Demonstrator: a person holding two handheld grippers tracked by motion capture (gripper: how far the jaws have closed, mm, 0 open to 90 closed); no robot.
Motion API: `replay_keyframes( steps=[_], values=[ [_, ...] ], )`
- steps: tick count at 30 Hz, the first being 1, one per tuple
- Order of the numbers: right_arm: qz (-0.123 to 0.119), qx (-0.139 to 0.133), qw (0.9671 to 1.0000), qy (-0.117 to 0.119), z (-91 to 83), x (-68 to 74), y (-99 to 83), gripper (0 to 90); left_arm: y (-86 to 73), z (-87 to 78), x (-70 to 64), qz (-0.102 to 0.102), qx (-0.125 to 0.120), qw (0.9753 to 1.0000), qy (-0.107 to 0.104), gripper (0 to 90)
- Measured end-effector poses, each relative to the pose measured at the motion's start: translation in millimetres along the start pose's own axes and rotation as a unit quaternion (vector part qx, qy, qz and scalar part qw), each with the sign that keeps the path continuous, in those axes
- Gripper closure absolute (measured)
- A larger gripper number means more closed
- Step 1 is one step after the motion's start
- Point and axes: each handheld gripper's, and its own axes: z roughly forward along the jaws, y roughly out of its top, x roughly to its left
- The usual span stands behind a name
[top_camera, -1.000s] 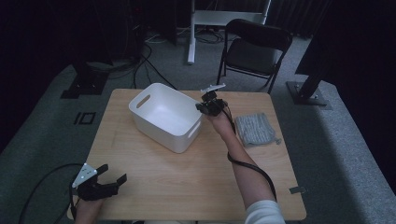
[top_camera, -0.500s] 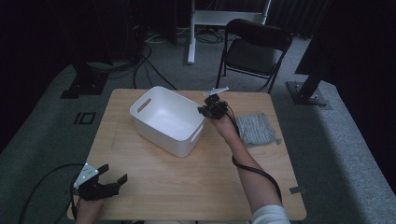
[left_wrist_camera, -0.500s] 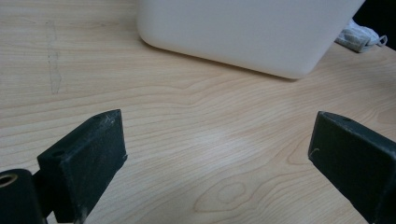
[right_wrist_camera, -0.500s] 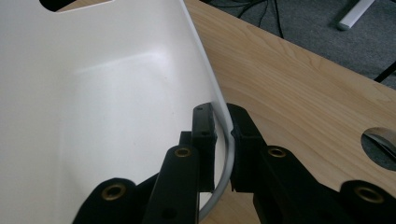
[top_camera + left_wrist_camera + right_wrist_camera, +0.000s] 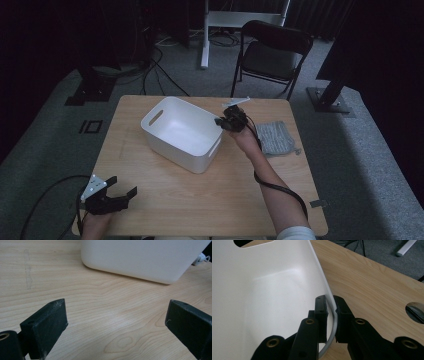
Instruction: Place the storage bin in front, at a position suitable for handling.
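Note:
A white plastic bin (image 5: 182, 132) with handle slots stands on the middle of the wooden table (image 5: 215, 195). My right gripper (image 5: 220, 122) is shut on the bin's rim at its far right corner. In the right gripper view the two jaws pinch the thin rim (image 5: 331, 307), one inside the bin (image 5: 262, 290) and one outside. My left gripper (image 5: 121, 189) rests low at the table's front left corner, open and holding nothing. In the left gripper view its jaws (image 5: 117, 320) stand wide apart over bare wood, with the bin's wall (image 5: 140, 257) ahead.
A folded grey cloth (image 5: 276, 138) lies on the table right of the bin, beside my right forearm. A black folding chair (image 5: 272, 55) stands beyond the far edge. Cables trail on the floor at left.
My right gripper and the bin it holds have shifted slightly toward the near side of the table. The left gripper has stayed put.

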Motion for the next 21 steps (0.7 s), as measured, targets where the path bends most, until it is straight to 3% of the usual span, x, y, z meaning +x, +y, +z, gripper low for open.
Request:
replay_keyframes(
  steps=[21],
  values=[
    [-0.009, -0.002, 0.9999, 0.011, -27.9, -4.9, -24.0, 82.9, -0.3, 2.7, -1.5, 0.003, 0.006, 1.0000, 0.000, 3.9]
  ],
)
